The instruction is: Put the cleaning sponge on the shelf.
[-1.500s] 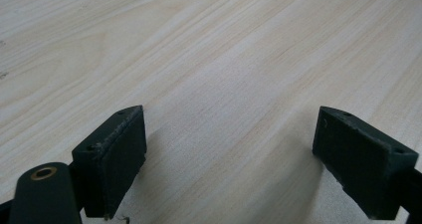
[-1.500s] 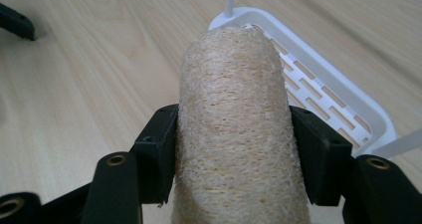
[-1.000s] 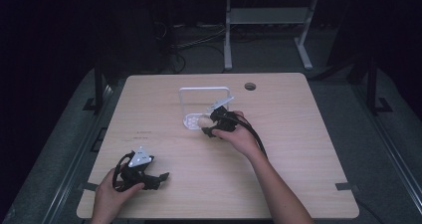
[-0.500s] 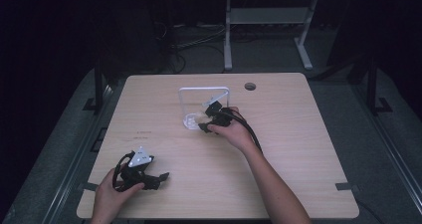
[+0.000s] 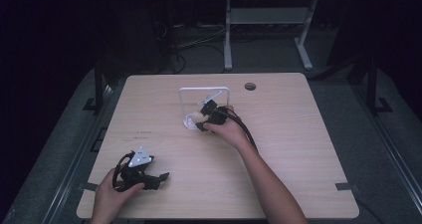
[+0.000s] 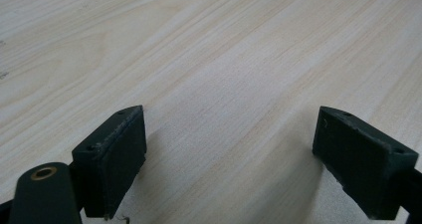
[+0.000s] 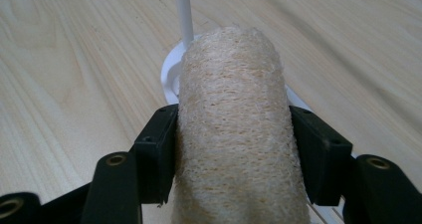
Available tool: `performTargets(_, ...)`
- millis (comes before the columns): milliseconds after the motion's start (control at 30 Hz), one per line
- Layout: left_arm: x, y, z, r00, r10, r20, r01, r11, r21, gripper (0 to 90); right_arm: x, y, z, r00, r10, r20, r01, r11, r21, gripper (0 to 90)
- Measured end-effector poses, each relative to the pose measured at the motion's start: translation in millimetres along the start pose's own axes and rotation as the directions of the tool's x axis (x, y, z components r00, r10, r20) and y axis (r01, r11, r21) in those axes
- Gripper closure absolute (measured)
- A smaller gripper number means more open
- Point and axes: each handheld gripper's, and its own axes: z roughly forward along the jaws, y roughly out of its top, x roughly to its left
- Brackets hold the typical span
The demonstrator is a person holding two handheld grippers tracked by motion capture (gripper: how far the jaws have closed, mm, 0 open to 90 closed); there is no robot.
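A beige, coarse-fibred loofah roll [image 7: 234, 129] is showing between black jaws, above a white wire stand [image 5: 204, 90] on the pale wood-grain table [image 5: 298, 134].

Dark room, grey floor [image 5: 59, 149], metal frame [image 5: 263, 20]

1. High view: the loofah roll [image 7: 231, 134] is too small to make out and is largely covered by the right gripper [image 5: 203, 119] and the hand behind it.
2. High view: the white stand's [image 5: 204, 90] base, at 7 o'clock from the frame's centre, lies partly behind that gripper.
3. Right gripper view: the roll is cut off at 6 o'clock; the stand's upright rod leaves the picture at 12 o'clock, and its round base is mostly hidden behind the roll.
4. Left gripper view: the left gripper [image 6: 229, 159] is cropped at 6 o'clock; its body is unseen.
5. High view: both forearms are cut by the bottom edge.
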Motion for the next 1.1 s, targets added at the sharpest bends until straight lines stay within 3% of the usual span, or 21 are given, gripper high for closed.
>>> performTargets(733,0.1,0.0,0.0,1.0000,0.002,-0.001,-0.002,1.0000,0.000,13.1,-4.3,-2.4,13.3,1.0000,0.003,0.010,-0.003,0.999,0.047,38.0)
performTargets(933,0.0,0.0,0.0,1.0000,0.000,0.000,0.000,1.0000,0.000,13.1,-2.3,0.1,6.0,0.9999,0.008,0.009,-0.008,1.000,0.023,37.1)
performTargets(1100,0.0,0.0,-0.1,1.0000,0.001,0.000,-0.001,1.0000,0.002,13.1,0.1,3.6,-5.1,0.9997,-0.016,0.016,0.016,1.000,0.001,37.6)
